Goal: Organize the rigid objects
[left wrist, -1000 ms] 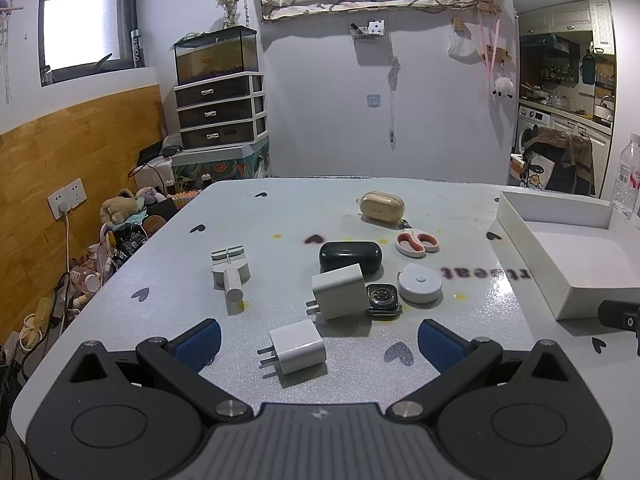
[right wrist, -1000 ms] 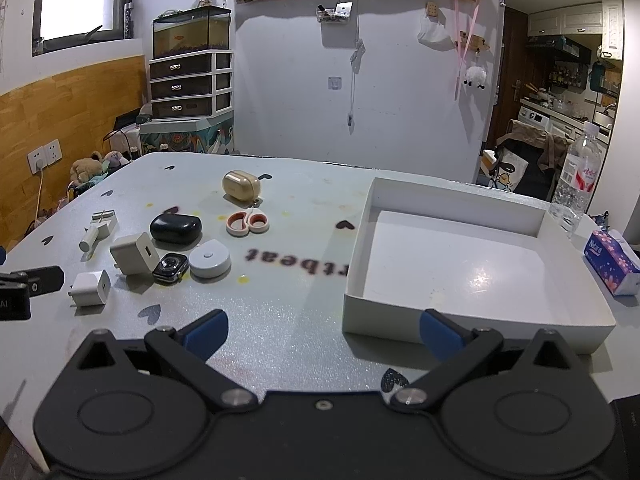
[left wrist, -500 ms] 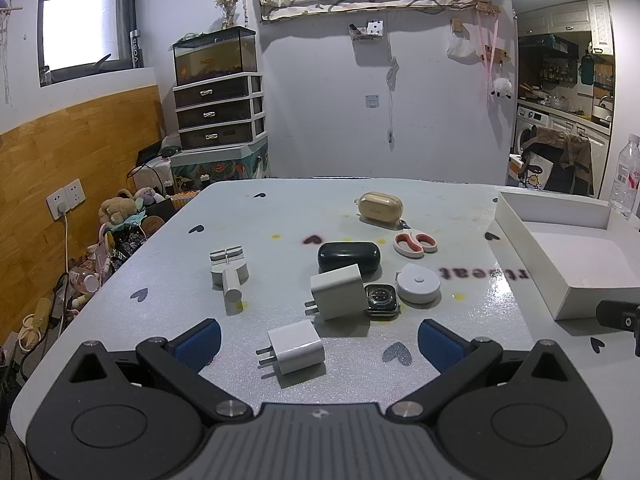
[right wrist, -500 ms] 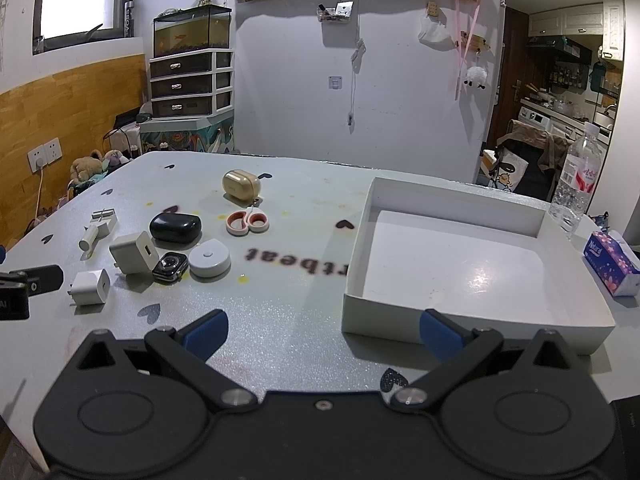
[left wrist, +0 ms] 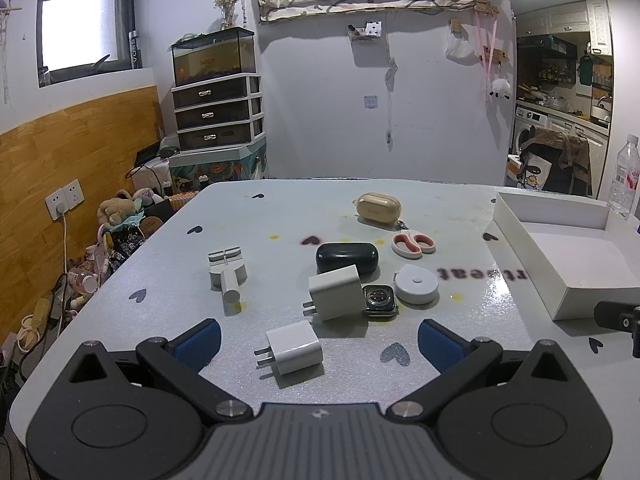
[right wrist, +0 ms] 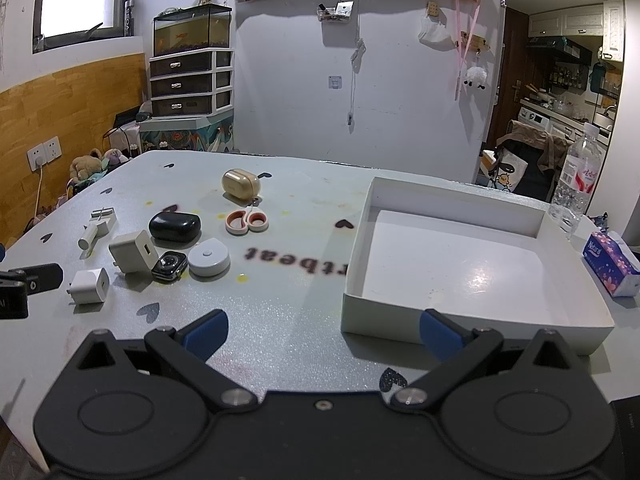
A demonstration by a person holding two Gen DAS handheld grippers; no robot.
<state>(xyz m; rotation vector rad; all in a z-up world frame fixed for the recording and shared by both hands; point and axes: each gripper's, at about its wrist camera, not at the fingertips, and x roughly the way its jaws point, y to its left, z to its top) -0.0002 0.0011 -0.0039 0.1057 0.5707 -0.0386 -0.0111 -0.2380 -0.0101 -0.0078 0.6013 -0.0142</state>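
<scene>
Small rigid objects lie on the grey table: a small white charger [left wrist: 293,347] [right wrist: 88,285], a larger white charger [left wrist: 335,292] [right wrist: 133,251], a watch body [left wrist: 378,299] [right wrist: 170,266], a white round puck [left wrist: 416,289] [right wrist: 209,258], a black case [left wrist: 346,257] [right wrist: 174,227], a tan case [left wrist: 378,209] [right wrist: 241,184], red-white scissors [left wrist: 413,243] [right wrist: 247,220] and a white stand [left wrist: 226,273] [right wrist: 97,227]. My left gripper [left wrist: 319,345] is open, just behind the small charger. My right gripper [right wrist: 322,330] is open and empty, before the white tray [right wrist: 452,326].
The tray also shows at the right of the left wrist view [left wrist: 532,256]. A water bottle [right wrist: 576,184] and a tissue pack [right wrist: 610,268] stand right of the tray. The table's left edge drops to floor clutter [left wrist: 116,220].
The left gripper's view has shifted very slightly. The objects and the right gripper have not moved.
</scene>
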